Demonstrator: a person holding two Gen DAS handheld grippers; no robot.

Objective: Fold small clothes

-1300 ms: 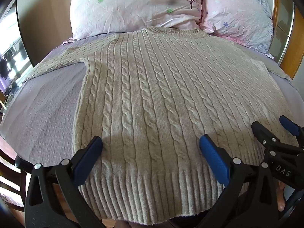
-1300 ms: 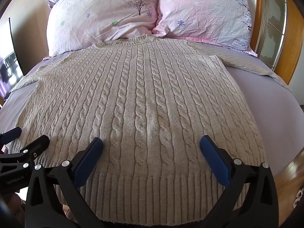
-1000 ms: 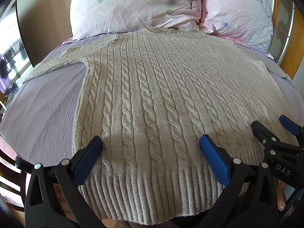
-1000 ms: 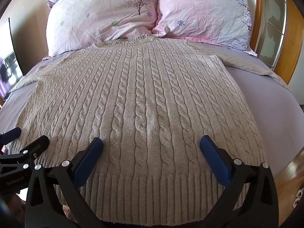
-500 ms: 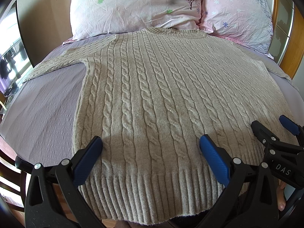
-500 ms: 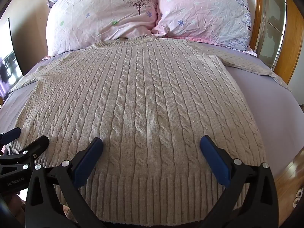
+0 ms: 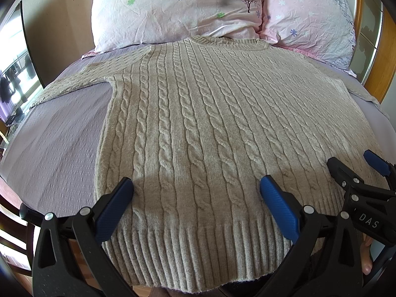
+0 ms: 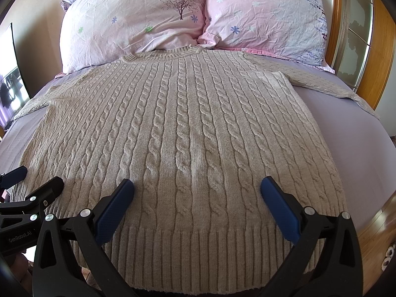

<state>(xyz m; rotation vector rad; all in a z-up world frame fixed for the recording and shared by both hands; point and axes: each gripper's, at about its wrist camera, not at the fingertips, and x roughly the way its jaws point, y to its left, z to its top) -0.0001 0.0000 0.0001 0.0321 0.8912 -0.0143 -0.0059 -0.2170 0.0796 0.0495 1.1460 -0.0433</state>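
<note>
Fold not begun: left gripper [image 7: 196, 193] and right gripper [image 8: 197, 193] hover spread over the cable-knit sweater [image 8: 178, 128], hem pinch next.

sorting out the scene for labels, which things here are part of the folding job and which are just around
Part of the job:
- cable-knit sweater, spread flat on the bed
- left claw, open above the hem
- right claw, open above the hem

Just around:
- tree-print pillow
- pink flowered pillow
- purple bedsheet
- wooden headboard
</note>
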